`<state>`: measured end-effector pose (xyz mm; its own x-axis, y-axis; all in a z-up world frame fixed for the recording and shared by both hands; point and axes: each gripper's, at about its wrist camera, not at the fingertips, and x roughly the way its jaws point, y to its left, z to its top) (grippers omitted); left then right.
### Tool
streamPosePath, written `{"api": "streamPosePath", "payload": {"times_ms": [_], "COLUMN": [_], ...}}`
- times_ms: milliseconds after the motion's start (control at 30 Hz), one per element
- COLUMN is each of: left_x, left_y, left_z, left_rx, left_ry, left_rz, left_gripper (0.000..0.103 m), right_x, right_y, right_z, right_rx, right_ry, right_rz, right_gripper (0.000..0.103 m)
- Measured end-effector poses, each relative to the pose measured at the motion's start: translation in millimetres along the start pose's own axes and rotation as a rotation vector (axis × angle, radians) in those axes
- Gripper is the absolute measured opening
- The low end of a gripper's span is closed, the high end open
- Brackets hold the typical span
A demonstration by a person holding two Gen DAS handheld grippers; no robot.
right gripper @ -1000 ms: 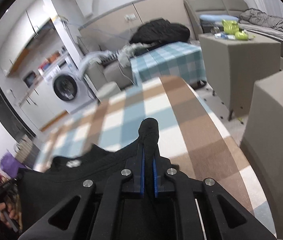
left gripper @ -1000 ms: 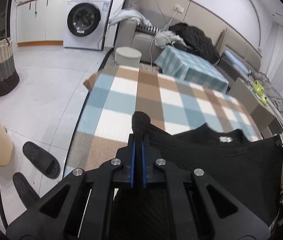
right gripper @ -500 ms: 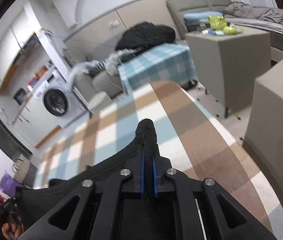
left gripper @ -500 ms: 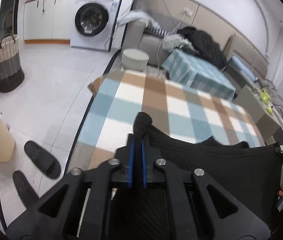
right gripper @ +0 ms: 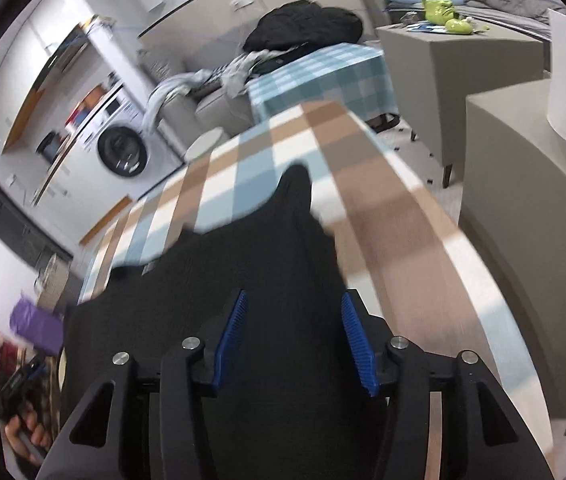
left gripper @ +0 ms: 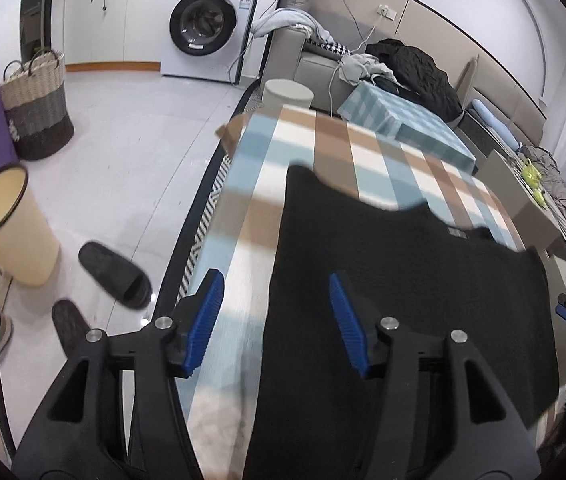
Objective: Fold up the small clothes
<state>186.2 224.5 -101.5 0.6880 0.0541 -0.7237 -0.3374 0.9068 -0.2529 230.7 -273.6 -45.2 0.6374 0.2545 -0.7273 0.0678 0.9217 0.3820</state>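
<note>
Ahead of both tongs, on the checked table (left gripper: 267,200), lies the black garment (left gripper: 395,280), spread flat; half a second ago each pair was pressed together on a bunched corner of it, and now both have just been opening; the left tongs (left gripper: 275,320) stand spread with the garment's left edge running between the pads but free of them, and the right tongs (right gripper: 295,336) stand spread above the cloth, its pointed corner (right gripper: 297,184) lying loose just beyond them; neither pinches anything. This release, I judge, means the cloth has been laid out and let go, so one laying-down step is finished and the next fold needs a fresh grip.

Seen from the left tongs, the neckline with its small label (left gripper: 457,233) lies at the far edge, away from the tongs, so the garment points away from the person; its near part is hidden beneath the tongs, so I cannot tell its long axis for certain, though the visible far edge runs across from one pair of tongs to the other.
</note>
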Motion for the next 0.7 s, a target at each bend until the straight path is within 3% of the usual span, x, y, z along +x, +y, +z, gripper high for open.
{"api": "streamPosePath", "payload": {"times_ms": [100, 400, 600, 700], "left_x": [-23.4, -70.0, -75.4, -72.2], "left_y": [3.9, 7.8, -8.4, -20.0], "left_z": [-34.0, -129.2, -157.3, -161.5], "left_rx": [-0.005, -0.01, 0.063, 0.096], "left_ry": [0.027, 0.153, 0.223, 0.221], "left_rz": [-0.013, -0.065, -0.079, -0.063], "left_gripper": [0.059, 0.06, 0.06, 0.06], "right_x": [-26.3, -74.4, -88.7, -88.3], "right_y": [-1.8, -23.8, -41.7, -45.2], "right_z": [-28.8, -105.2, -138.5, -148.3], "right_rx": [-0.019, -0.024, -0.012, -0.009], "right_ry": [0.004, 0.08, 0.112, 0.116], "right_rz": [0.007, 0.013, 0.032, 0.05], "right_gripper": [0.055, 0.057, 0.057, 0.057]}}
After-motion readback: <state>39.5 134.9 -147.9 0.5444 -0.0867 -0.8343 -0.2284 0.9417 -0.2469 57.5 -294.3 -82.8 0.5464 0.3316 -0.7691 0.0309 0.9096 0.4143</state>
